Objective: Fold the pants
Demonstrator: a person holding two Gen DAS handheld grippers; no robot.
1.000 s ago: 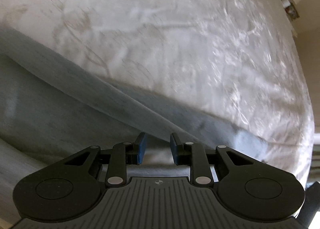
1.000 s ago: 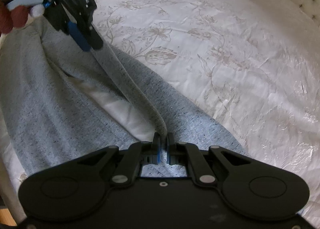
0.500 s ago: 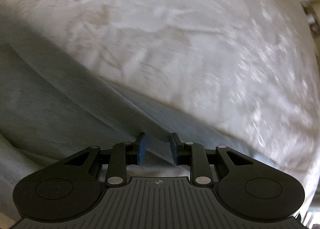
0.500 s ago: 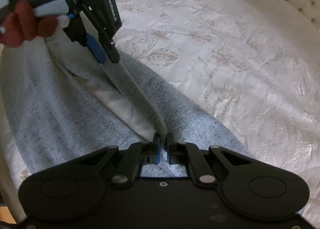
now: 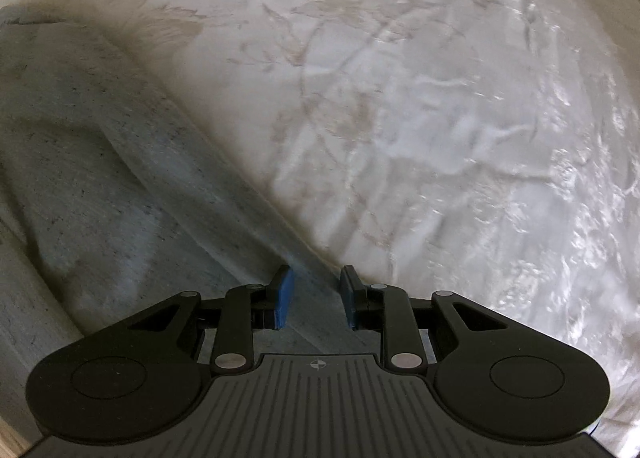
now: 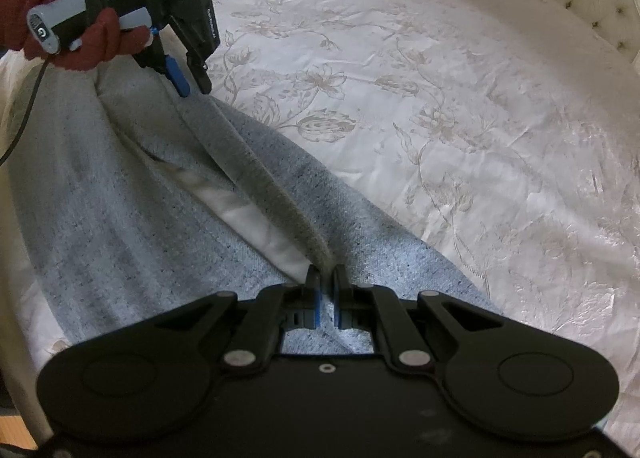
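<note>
A: Where are the pants (image 6: pixel 120 226) lying relative to each tool?

B: The grey pants are spreading over the near left part of the bed (image 6: pixel 460 106), on its pale flowered cover. A raised ridge of the fabric is running between the two tools, from the right tool (image 6: pixel 326 290) at the bottom of the right wrist view up and leftward to the left tool (image 6: pixel 194 88) near the top left.

A: Is the right tool gripping anything?

B: Its blue pads are pressing nearly together and are pinching that ridge of grey cloth, which is rising straight out from between them. A strip of white lining is showing just left of the ridge.

A: And the left tool?

B: A hand in a dark red glove (image 6: pixel 76 38) is holding it, tips pointing down at the far end of the ridge. In the left wrist view the left tool (image 5: pixel 316 288) is standing partly spread, and a band of the grey fabric is passing up through the gap between its blue pads (image 5: pixel 283 298).

A: Are those pads clamping it?

B: I cannot tell; the cloth is sitting between them, but the blur is hiding whether they are touching it.

A: Where is the rest of the pants (image 5: pixel 88 194) in that view?

B: It is filling the left side, with the cover (image 5: pixel 440 118) lying to the right.
</note>
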